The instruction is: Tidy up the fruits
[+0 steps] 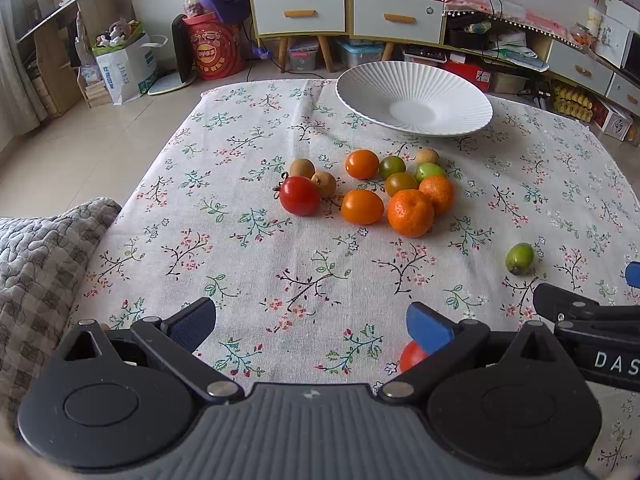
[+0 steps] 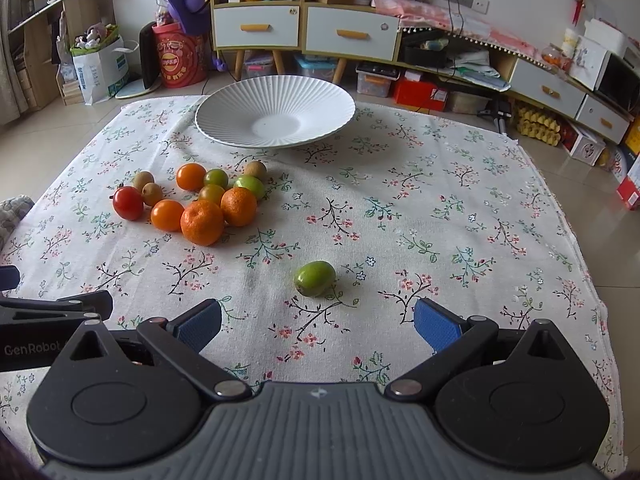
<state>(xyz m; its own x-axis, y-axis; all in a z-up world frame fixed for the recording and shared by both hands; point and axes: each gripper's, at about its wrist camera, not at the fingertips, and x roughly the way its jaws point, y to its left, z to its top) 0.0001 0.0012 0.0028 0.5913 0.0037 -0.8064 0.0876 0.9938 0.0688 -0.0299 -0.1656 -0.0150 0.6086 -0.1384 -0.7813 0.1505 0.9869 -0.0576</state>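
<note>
1. White ribbed plate sits bare at the counter's far side, likely the fruits' destination
2. Right gripper, wide open and holding nothing, faces the lone green fruit
3. Left gripper gapes unladen near the fruit cluster

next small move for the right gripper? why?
Probably ease the right gripper forward and down onto the lone green oval fruit. Its jaws are open, the fruit lies just ahead between them, apart from the cluster, and the ribbed white plate is empty. The left gripper is also open, holding nothing.
</note>
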